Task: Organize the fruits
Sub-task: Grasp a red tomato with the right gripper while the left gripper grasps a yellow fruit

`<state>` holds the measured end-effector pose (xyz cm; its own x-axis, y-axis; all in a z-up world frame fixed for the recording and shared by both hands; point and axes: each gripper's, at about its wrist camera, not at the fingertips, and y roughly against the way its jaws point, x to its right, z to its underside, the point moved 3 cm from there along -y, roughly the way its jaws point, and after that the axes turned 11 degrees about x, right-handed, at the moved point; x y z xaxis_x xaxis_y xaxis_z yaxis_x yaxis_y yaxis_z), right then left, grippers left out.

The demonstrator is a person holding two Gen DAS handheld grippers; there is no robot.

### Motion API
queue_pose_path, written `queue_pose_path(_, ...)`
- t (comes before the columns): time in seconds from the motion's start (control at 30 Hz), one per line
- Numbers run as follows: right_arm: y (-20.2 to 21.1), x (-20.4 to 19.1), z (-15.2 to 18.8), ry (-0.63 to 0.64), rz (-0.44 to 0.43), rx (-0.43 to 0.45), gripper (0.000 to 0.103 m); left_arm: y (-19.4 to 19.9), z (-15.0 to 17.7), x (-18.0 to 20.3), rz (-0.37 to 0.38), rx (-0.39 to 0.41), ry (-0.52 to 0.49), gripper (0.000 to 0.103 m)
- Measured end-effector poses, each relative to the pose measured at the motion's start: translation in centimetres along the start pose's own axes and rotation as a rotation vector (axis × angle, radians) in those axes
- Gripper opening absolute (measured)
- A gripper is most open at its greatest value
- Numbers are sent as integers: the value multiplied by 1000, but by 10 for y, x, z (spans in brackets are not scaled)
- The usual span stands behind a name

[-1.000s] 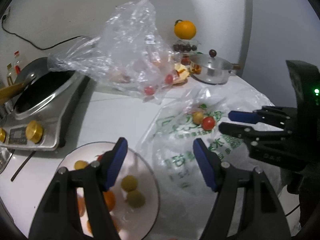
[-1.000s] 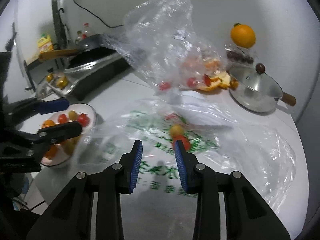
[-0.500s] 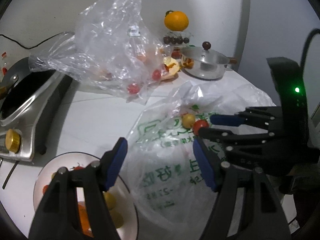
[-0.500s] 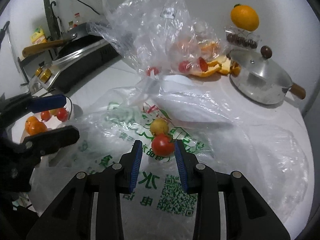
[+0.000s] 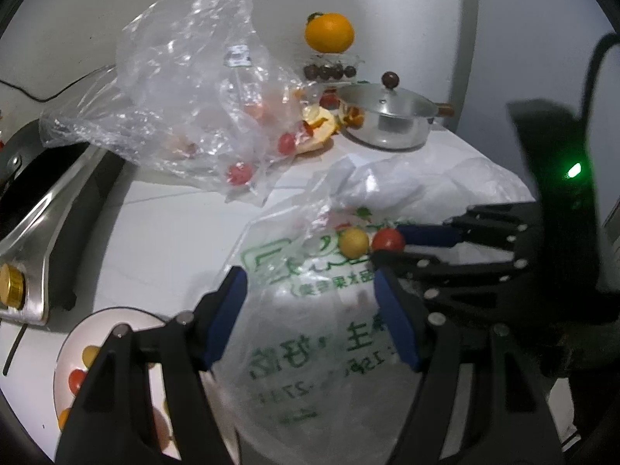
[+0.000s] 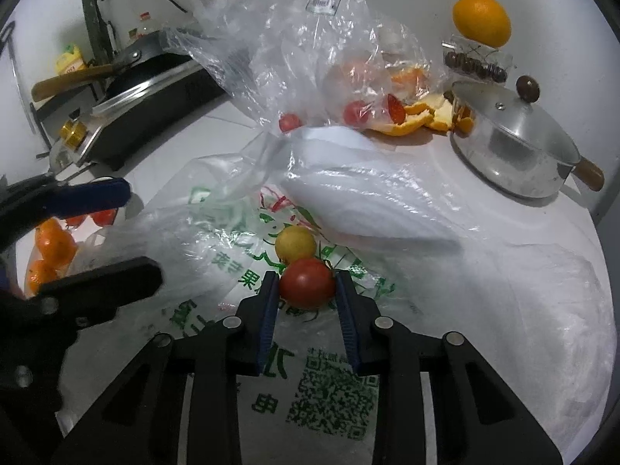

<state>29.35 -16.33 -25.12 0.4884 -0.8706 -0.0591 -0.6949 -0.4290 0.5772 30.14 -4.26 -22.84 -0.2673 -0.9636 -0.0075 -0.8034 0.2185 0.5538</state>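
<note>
White counter [image 6: 484, 228], printed bag, and a red tomato sitting between the right claw's pads.

Thin printed bag [image 6: 217, 271] lies slack on the counter, slippery and crinkly, so anything round on it may roll when nudged. Beside the bag's near-left edge sits the plate [image 5: 116, 317], partly filled with small fruit, likely where this one goes. Above the bag's lower part the left claw [image 5: 310, 317] hangs wide open, holding nothing. Right claw [image 6: 308, 310] is narrowed around the tomato [image 6: 308, 286] at the bag's middle, pads at its two sides; whether they press it yet I cannot tell. Tomato looks light, smooth and thin-skinned, easily bruised: grip gently across its widest part. Touching its far side is a yellow fruit [image 6: 295, 243], which may roll away.
</note>
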Motion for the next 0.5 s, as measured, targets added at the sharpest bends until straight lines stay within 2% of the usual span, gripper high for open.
queue_pose_path(0.3, 43, 33, -1, -42, 51, 75, 32, -29, -4, 30, 53, -52, -57, 68)
queue_pose_path(0.47, 55, 46, 7, -74, 57, 102, 32, -54, -3, 40, 49, -89, -84, 61)
queue_pose_path(0.5, 57, 48, 8, -74, 59, 108, 32, -59, -3, 41, 46, -99, -85, 51)
